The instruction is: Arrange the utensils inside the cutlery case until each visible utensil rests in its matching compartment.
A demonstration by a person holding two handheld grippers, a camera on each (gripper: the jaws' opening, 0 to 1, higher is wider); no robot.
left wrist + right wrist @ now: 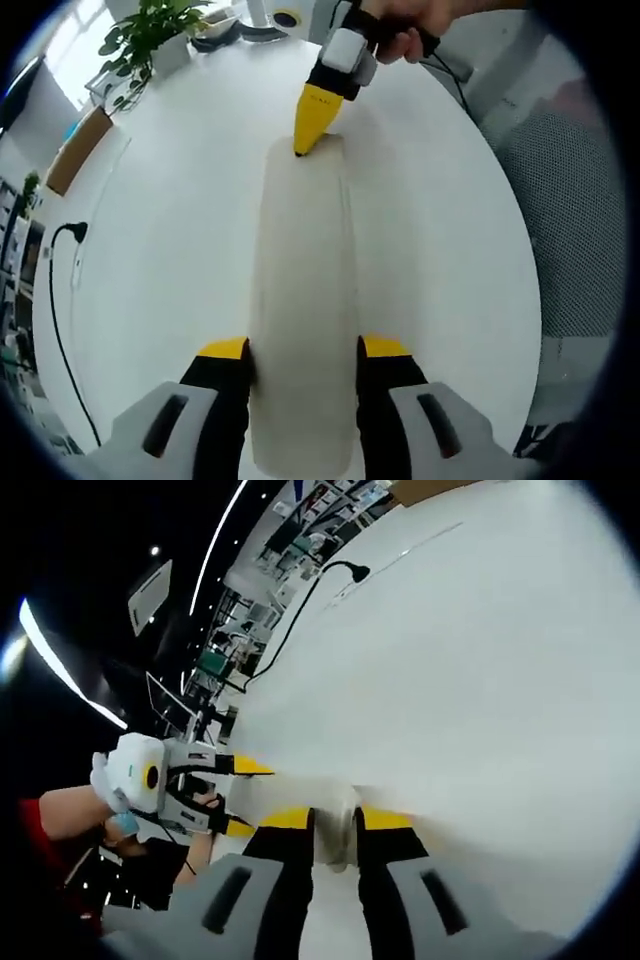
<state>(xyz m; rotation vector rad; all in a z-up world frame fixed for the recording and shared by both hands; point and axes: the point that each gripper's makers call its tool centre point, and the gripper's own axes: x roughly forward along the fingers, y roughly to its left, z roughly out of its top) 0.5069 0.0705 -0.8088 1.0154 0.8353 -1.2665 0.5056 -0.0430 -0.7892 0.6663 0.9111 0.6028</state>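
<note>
A long, pale, closed cutlery case (303, 290) lies lengthwise on the white table (170, 260). My left gripper (303, 350) clamps its near end, one jaw pressed on each long side. At the far end, my right gripper (302, 148), held by a hand, pinches the case's edge with its yellow tips. In the right gripper view, my right gripper (335, 820) is shut on the end of the case (285, 792), and the left gripper (243, 797) holds the other end. No utensils show.
A potted plant (150, 35) and a cardboard box (75, 150) stand at the table's far left. A black power cable (58, 300) runs along the left edge. A mesh chair (565, 200) stands to the right. Shelving (300, 540) is beyond.
</note>
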